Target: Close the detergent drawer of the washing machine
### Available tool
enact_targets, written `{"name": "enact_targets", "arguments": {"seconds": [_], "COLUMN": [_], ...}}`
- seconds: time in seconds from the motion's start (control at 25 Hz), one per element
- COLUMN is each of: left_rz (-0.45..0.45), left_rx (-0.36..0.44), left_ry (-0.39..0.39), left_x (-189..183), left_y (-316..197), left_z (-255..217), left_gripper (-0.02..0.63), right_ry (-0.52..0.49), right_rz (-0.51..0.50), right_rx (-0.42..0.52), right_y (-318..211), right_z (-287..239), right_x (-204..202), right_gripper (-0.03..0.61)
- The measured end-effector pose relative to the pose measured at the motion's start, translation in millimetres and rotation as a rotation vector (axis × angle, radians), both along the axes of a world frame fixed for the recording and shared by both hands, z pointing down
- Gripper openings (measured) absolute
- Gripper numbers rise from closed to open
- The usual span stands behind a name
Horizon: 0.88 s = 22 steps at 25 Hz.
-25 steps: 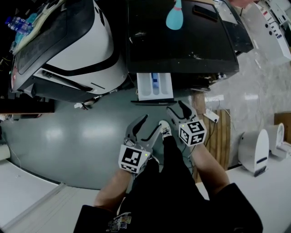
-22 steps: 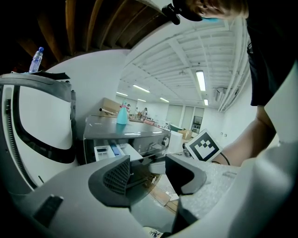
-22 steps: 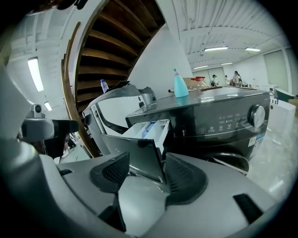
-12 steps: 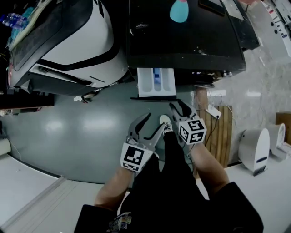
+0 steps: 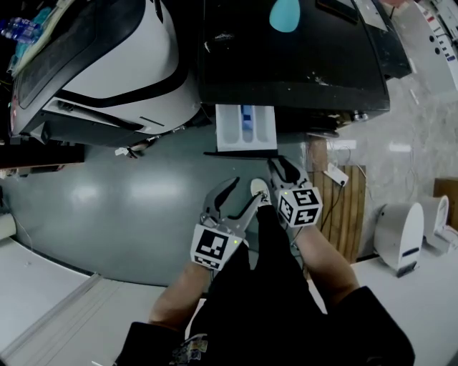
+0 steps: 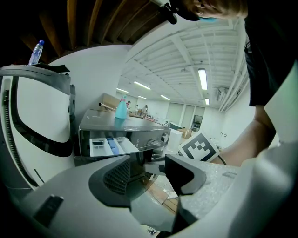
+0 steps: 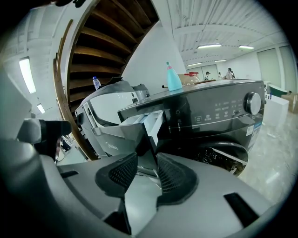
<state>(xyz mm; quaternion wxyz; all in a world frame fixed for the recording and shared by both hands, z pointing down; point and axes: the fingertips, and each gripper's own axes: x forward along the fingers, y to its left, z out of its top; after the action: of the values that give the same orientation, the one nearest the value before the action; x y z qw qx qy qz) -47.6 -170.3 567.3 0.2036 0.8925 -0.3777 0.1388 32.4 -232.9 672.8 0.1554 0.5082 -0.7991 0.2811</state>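
Note:
The dark washing machine (image 5: 293, 64) stands at the top of the head view, its white detergent drawer (image 5: 245, 127) pulled out toward me. My right gripper (image 5: 283, 169) hovers just below the drawer's front right corner. Its jaws are closing with nothing between them. In the right gripper view the drawer (image 7: 145, 123) shows beyond the narrow gap of my right gripper (image 7: 148, 171). My left gripper (image 5: 240, 193) hangs lower and to the left, open and empty. In the left gripper view the drawer (image 6: 109, 145) lies well ahead of my left gripper (image 6: 149, 175).
A white and black appliance (image 5: 107, 64) stands left of the washer. A teal bottle (image 5: 286, 11) sits on the washer's top. A wooden pallet (image 5: 347, 207) and a white device (image 5: 401, 236) lie to the right. The person's shoe (image 5: 259, 189) is between the grippers.
The right gripper's jaws have narrowed from a wide spread. Both grippers have sunk a little and stay just short of the drawer. The drawer has not moved.

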Motion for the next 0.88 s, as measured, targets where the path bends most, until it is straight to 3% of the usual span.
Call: {"name": "enact_targets", "arguments": {"seconds": [0.88], "left_rz": [-0.024], "left_rx": [0.023], "left_ry": [0.015], "left_x": [-3], "left_y": [-26], "left_z": [-6], "left_gripper": [0.224], "right_ry": [-0.012], "right_rz": [0.041], "right_rx": [0.012], "right_y": [-50], "right_z": [-3], "right_x": [1], "right_gripper": [0.120]}}
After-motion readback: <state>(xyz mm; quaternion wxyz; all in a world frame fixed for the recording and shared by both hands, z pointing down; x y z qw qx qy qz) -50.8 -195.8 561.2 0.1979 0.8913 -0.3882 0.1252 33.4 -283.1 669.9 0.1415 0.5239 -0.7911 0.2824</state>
